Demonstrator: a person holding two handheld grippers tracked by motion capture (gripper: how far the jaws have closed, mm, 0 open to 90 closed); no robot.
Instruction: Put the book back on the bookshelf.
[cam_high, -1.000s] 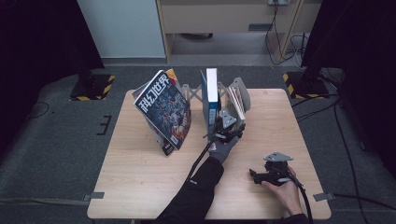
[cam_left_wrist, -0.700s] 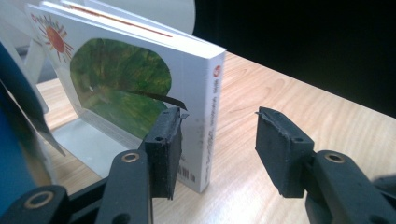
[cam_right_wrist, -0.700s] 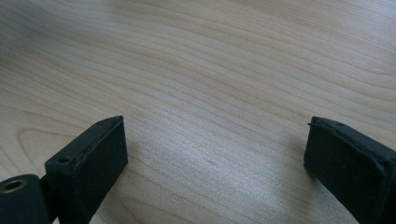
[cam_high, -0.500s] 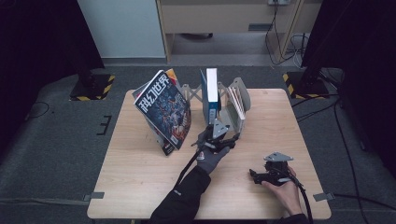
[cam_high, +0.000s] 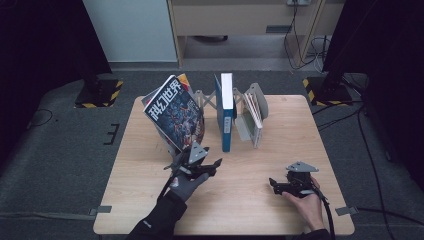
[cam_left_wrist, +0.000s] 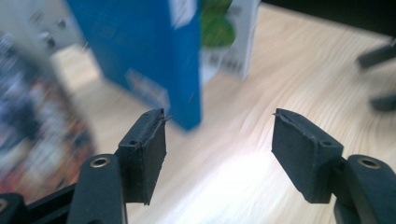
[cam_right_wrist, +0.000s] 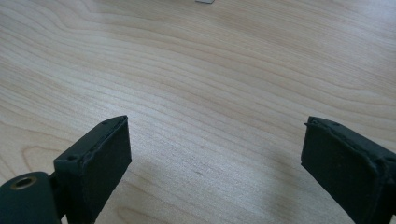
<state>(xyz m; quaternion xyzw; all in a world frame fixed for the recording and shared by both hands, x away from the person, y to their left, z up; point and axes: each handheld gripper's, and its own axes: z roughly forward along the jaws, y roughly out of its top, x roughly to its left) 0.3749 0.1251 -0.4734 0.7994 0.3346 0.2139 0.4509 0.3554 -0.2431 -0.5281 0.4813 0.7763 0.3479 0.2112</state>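
Left gripper (cam_high: 196, 166): withdrawn from the upright blue book (cam_high: 226, 112) in the rack toward the desk (cam_high: 250, 200) front, jaws just opened, empty; right gripper (cam_high: 280, 184): unmoved, jaws apart, empty.

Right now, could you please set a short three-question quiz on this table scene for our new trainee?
1. True or false: the left gripper holds the blue book.
2. Which stands nearest the left gripper: A the magazine, B the rack, C the right gripper?
3. Fill in: the right gripper's jaws are ___ over the bare table.

Key: 1 false, its jaws have just been opening with nothing between them; 2 A; 3 open.
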